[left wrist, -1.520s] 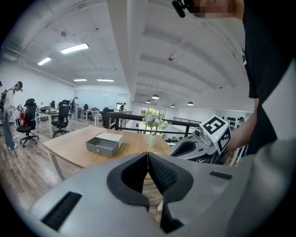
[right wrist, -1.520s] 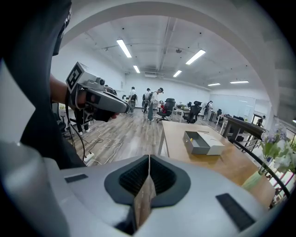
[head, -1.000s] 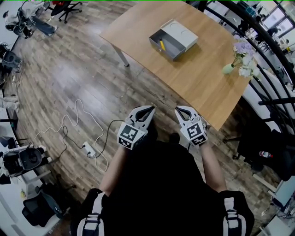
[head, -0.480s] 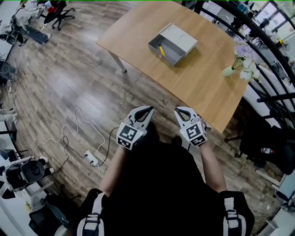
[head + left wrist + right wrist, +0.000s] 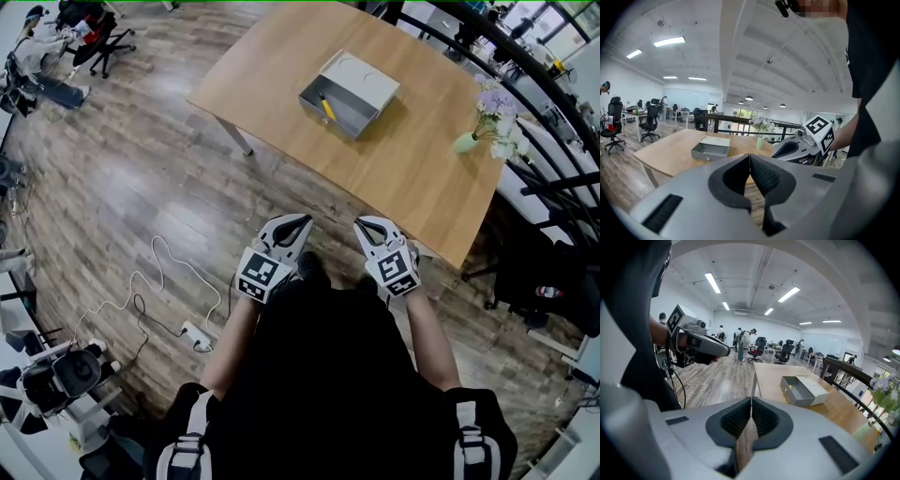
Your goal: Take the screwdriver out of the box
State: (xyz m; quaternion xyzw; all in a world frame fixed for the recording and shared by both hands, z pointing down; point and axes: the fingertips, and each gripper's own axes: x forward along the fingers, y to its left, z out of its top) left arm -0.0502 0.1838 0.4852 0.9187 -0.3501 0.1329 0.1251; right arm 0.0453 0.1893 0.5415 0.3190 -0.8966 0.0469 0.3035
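Observation:
An open grey box [image 5: 344,89] with a pale lid lies on the wooden table [image 5: 412,169]. A yellow-handled screwdriver [image 5: 324,106] rests inside it. The box [image 5: 710,148] also shows in the left gripper view and the box [image 5: 803,390] in the right gripper view, far ahead. My left gripper [image 5: 307,221] and right gripper [image 5: 358,225] are held close to the body, short of the table's near edge. Both are shut with nothing between the jaws.
A small vase of flowers [image 5: 489,112] stands at the table's right side. A white cable and power strip [image 5: 192,333] lie on the wood floor to the left. Office chairs [image 5: 84,42] stand far left, dark railings [image 5: 553,150] run along the right.
The view has drifted closer to the table; the box sits slightly higher and more to the left in the picture. Both grippers stay shut in the same pose.

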